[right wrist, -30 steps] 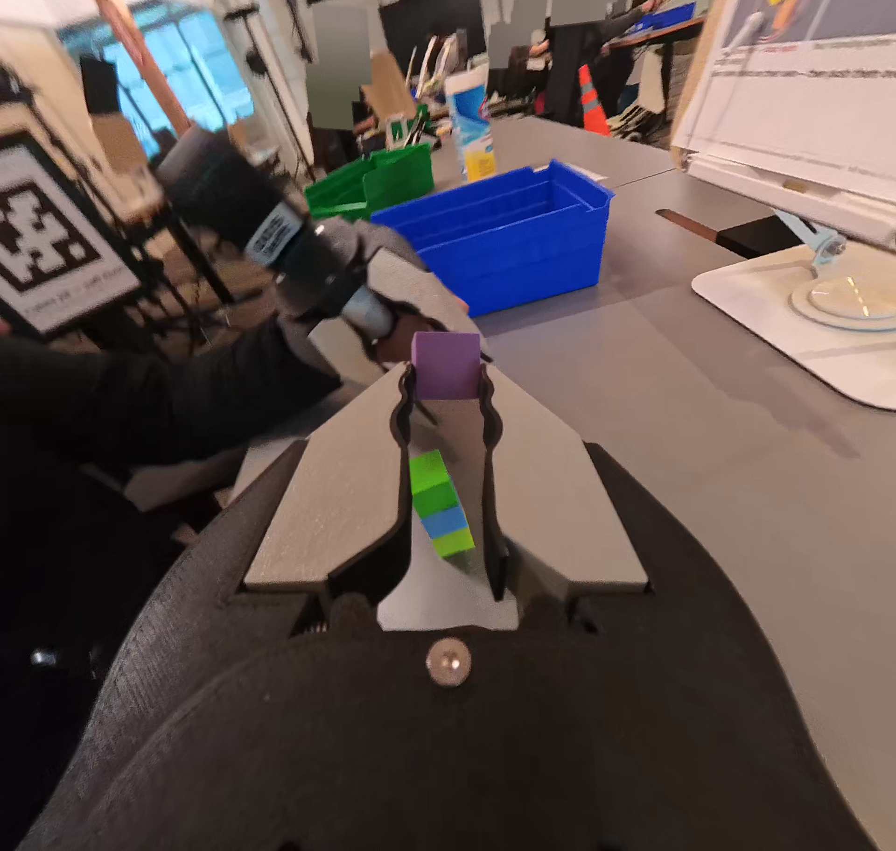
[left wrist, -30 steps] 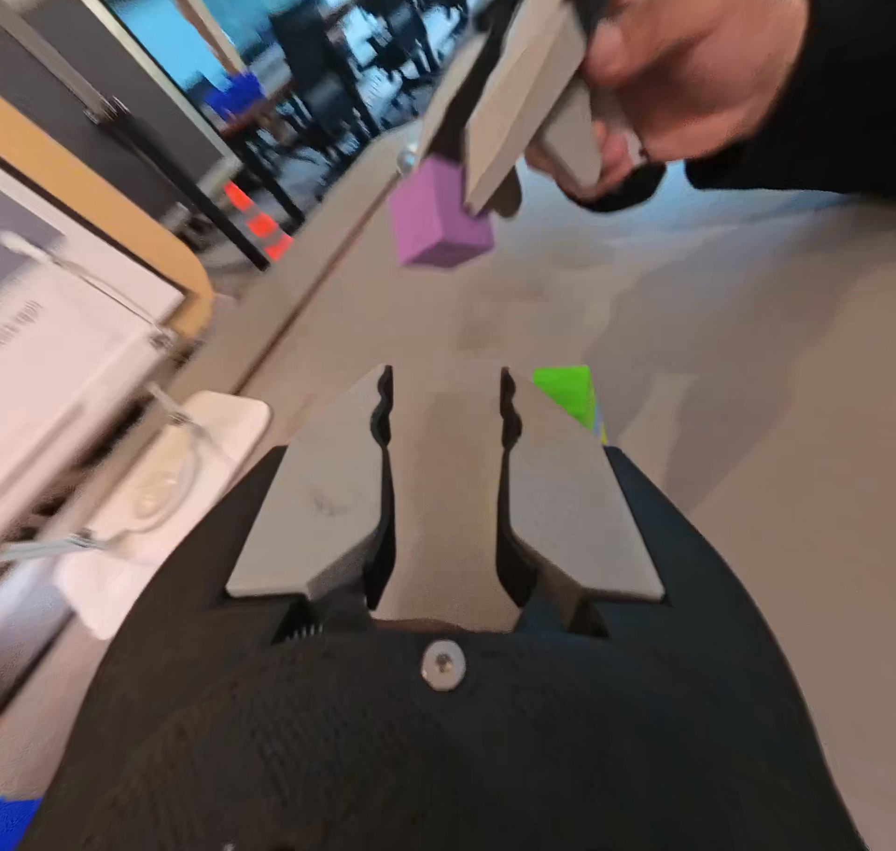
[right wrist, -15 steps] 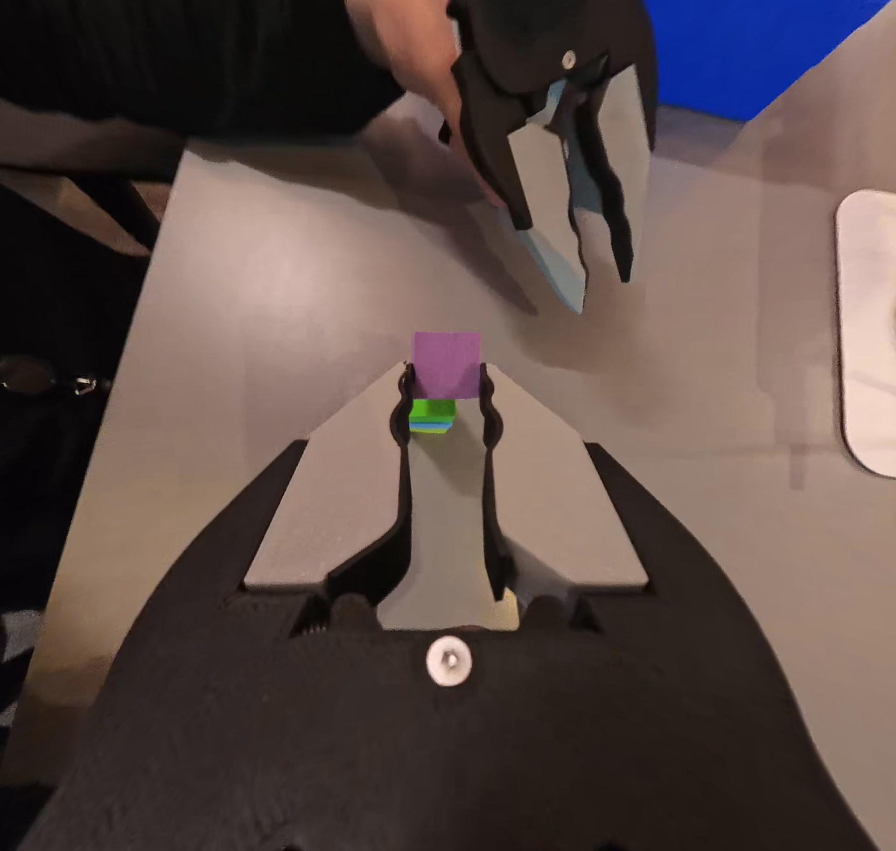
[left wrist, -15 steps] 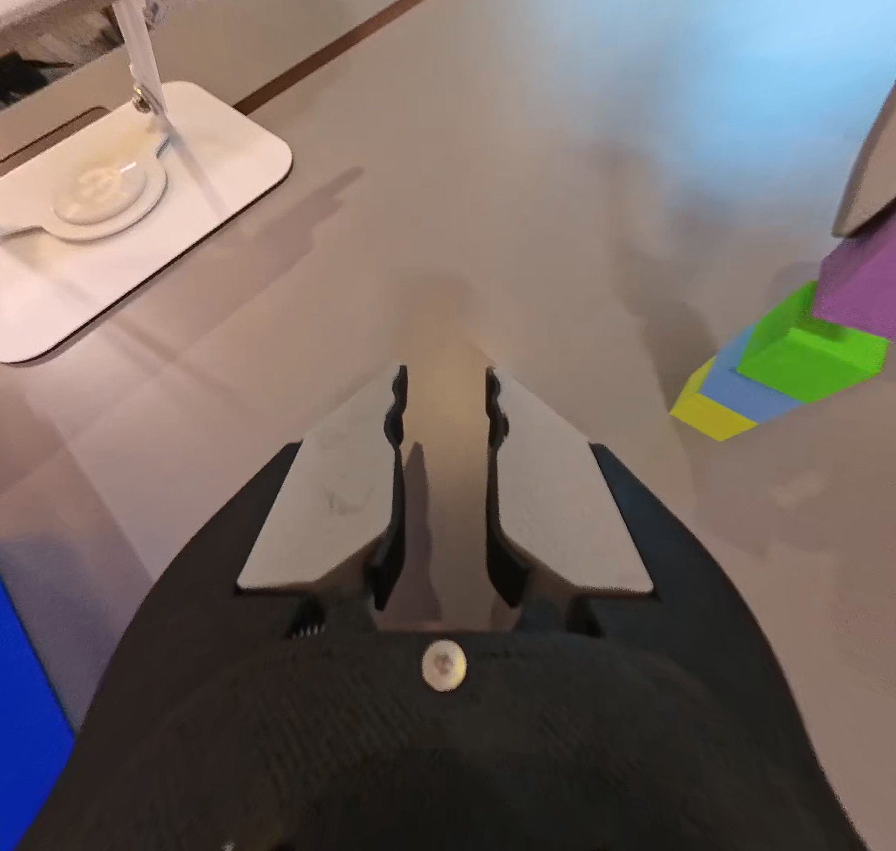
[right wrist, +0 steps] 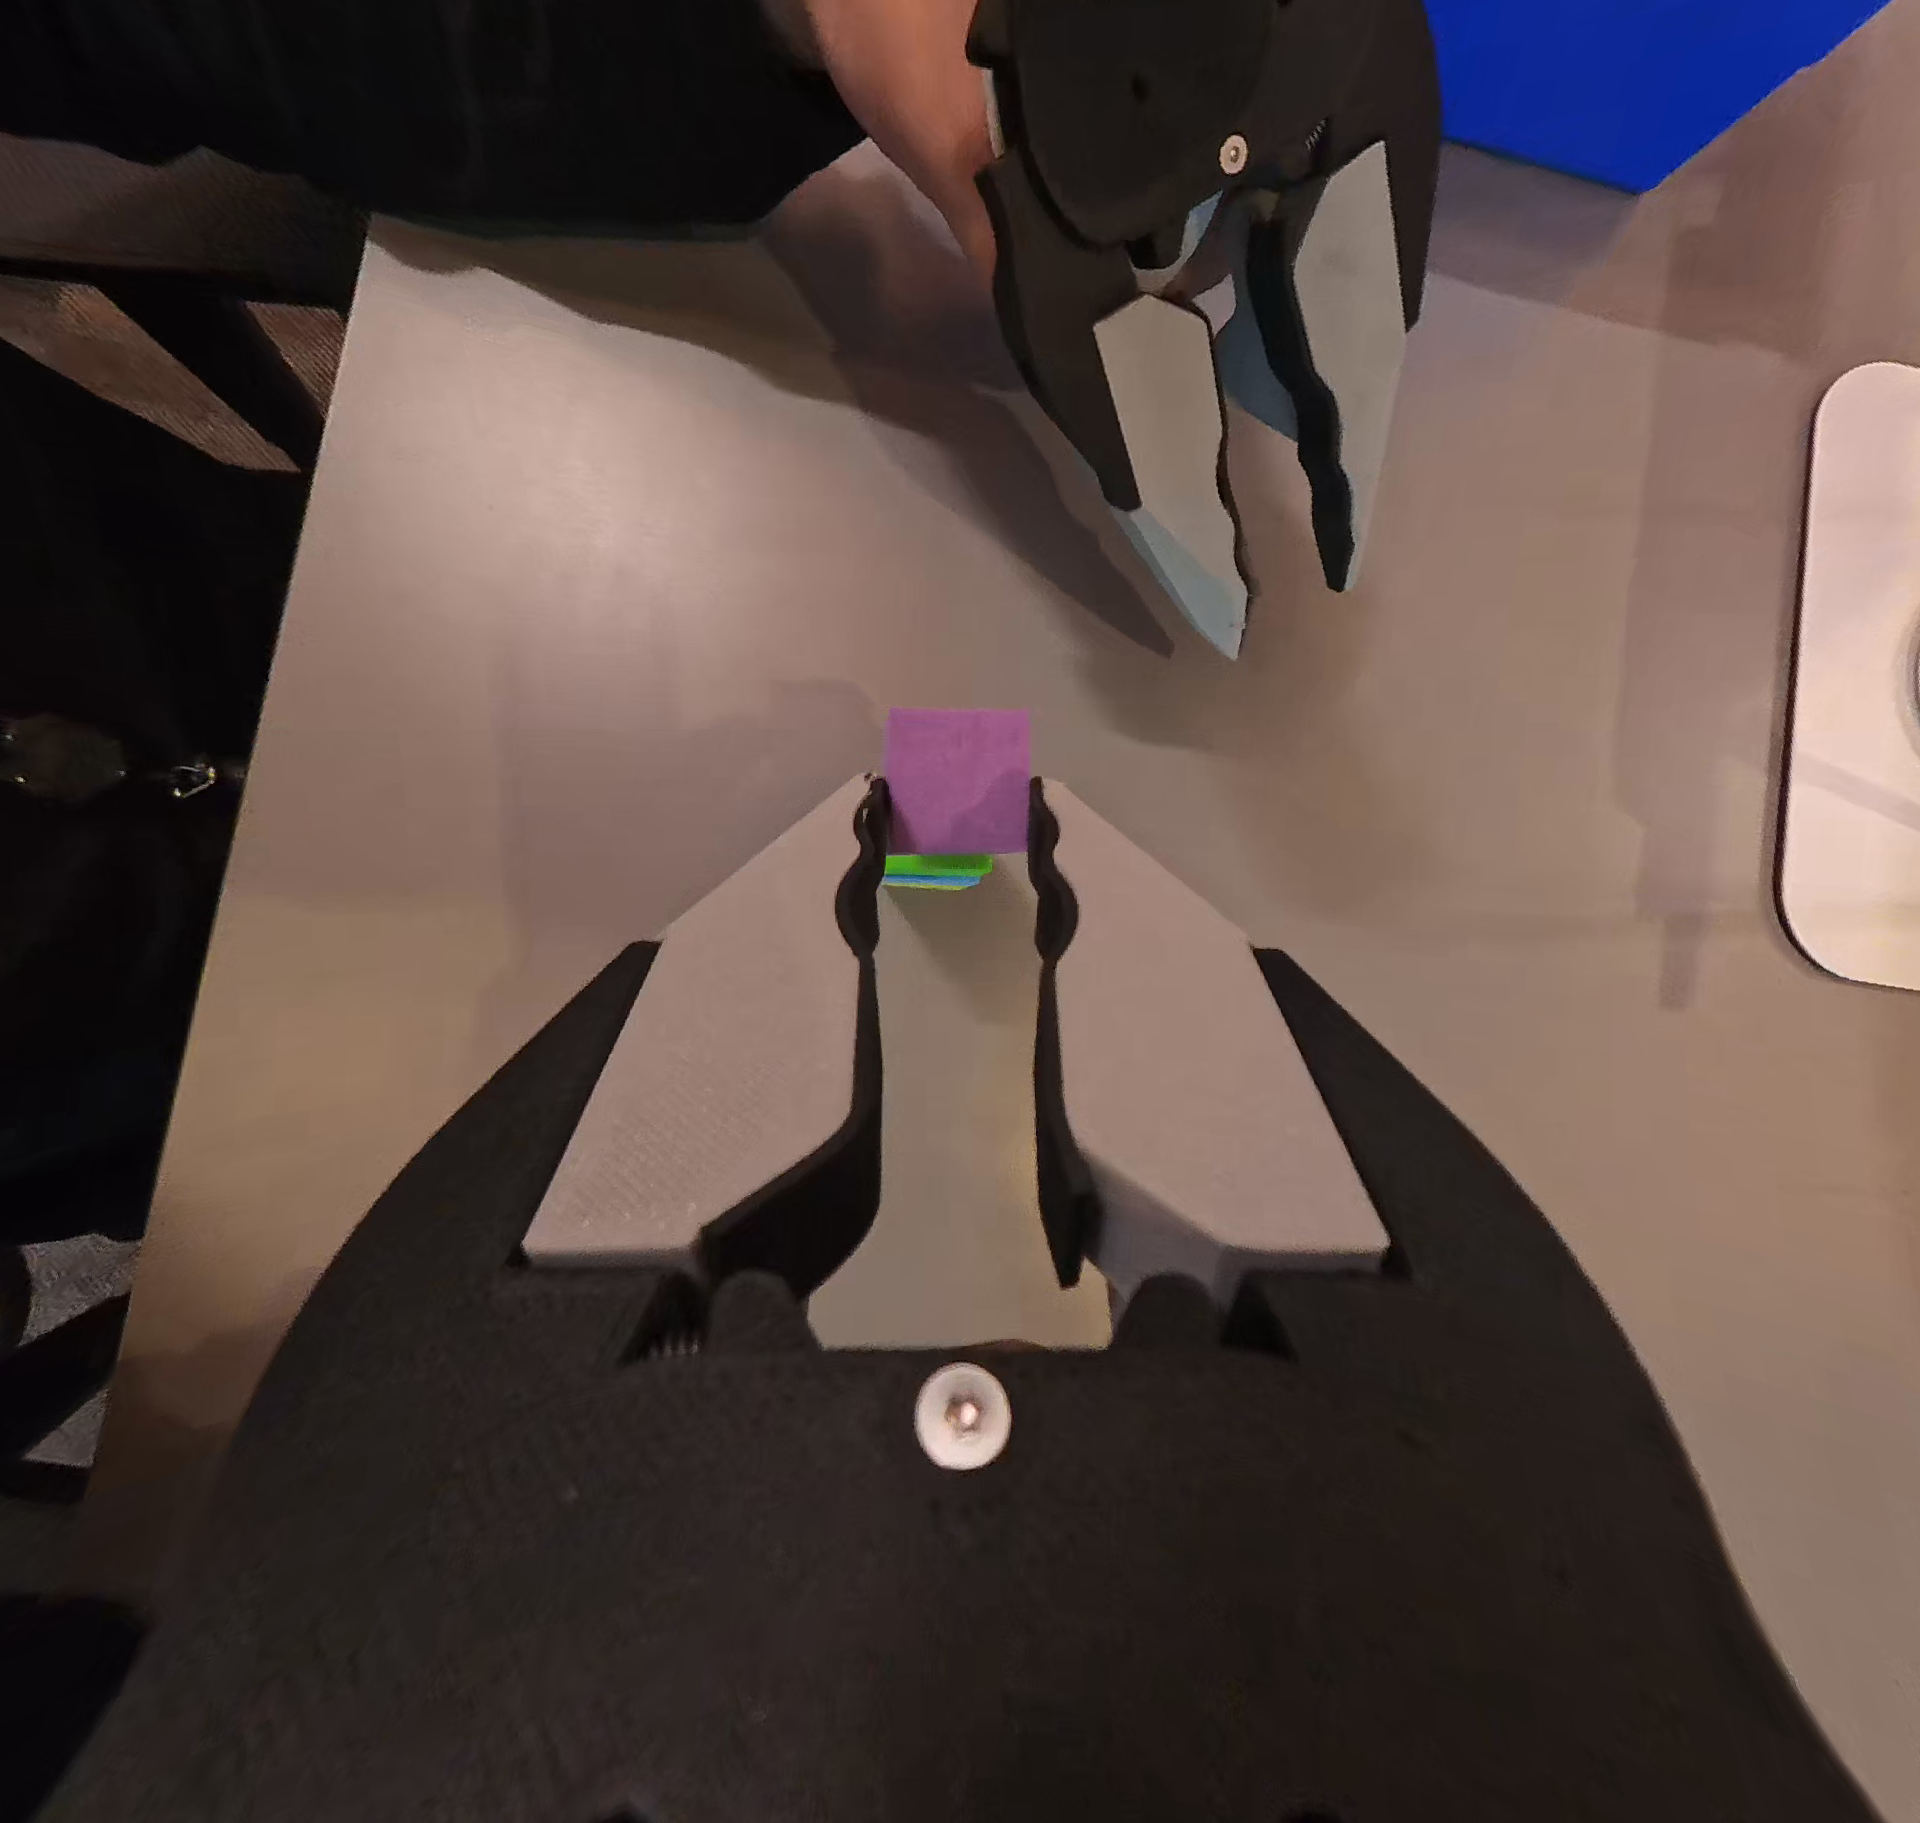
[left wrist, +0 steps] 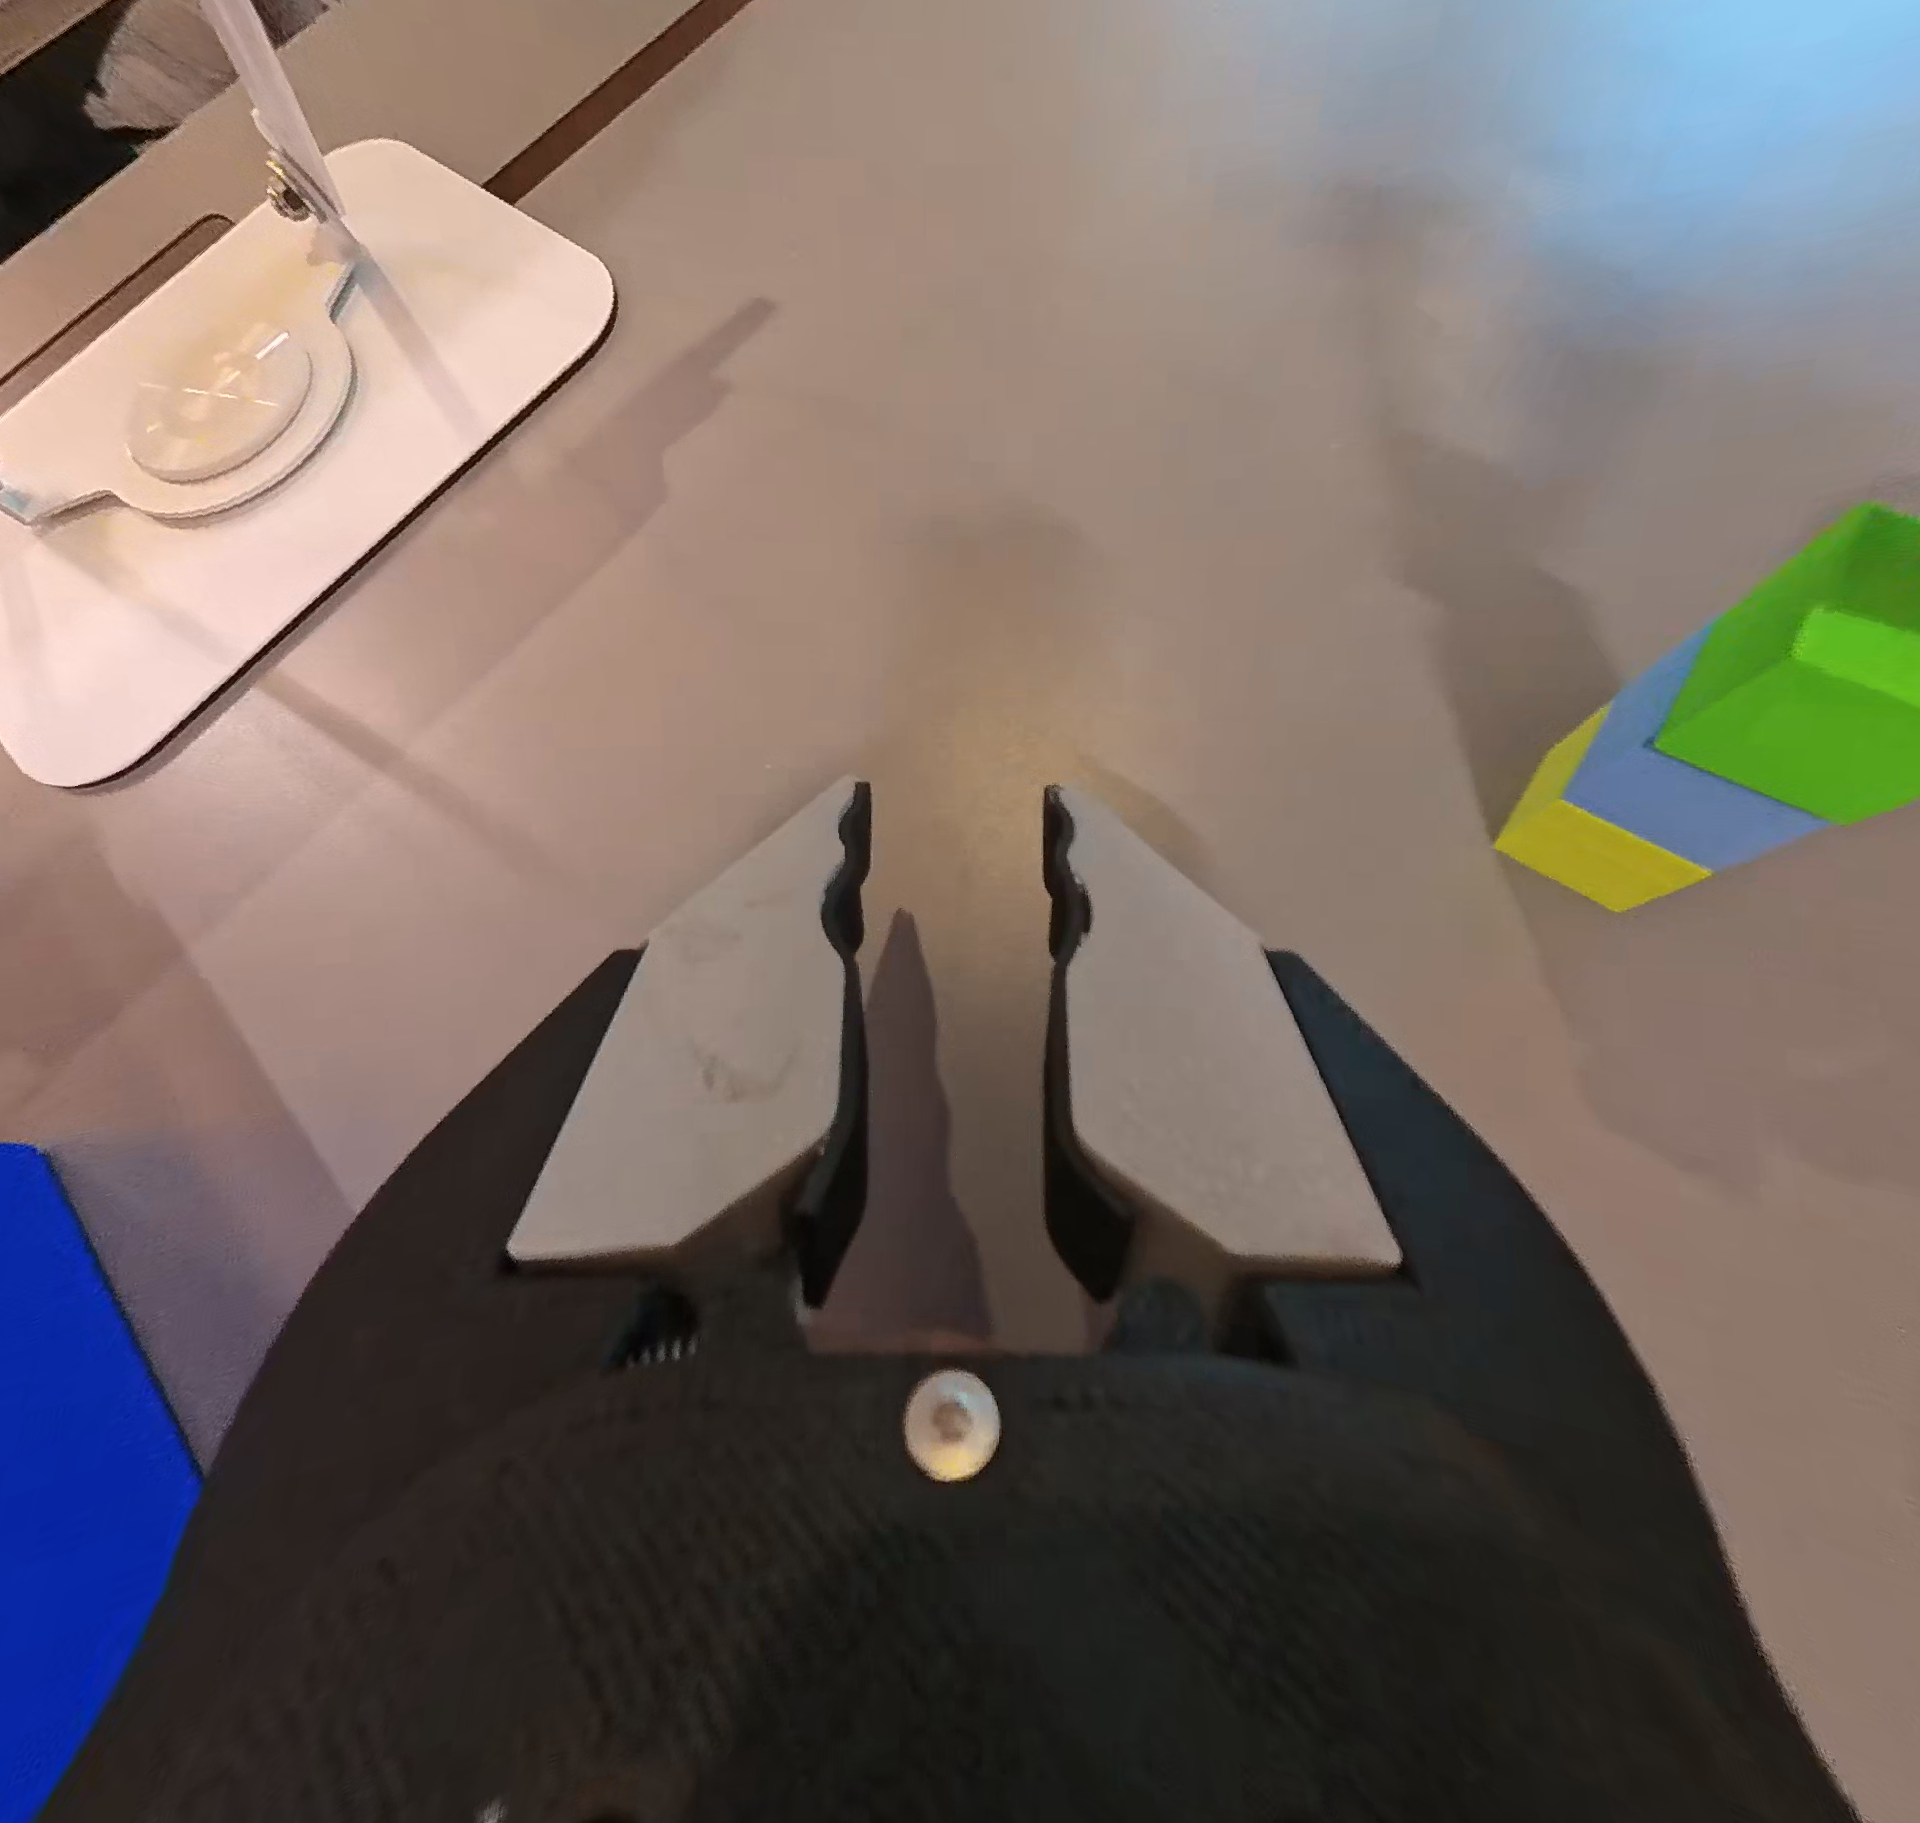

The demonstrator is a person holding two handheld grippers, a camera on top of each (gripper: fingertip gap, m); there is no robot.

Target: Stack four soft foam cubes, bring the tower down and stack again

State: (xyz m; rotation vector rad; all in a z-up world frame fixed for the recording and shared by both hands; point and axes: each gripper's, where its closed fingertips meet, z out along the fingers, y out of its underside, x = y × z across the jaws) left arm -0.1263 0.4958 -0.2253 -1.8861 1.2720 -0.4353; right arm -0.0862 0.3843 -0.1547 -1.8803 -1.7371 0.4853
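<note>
purple cube point(right wrist: 957, 779) lowered onto stack, lower cubes mostly hidden

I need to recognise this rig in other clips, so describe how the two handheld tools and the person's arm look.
Both tools share one design: a black textured body, a silver screw at its centre, and two flat grey fingers with wavy black inner edges. That goes for the left tool and the right tool. The arm behind the left tool wears a black sleeve. No cables show.

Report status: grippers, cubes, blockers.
Right hand-held gripper shut on purple cube, over green cube. Left hand-held gripper open, empty, clear of stack. No blockers.
</note>
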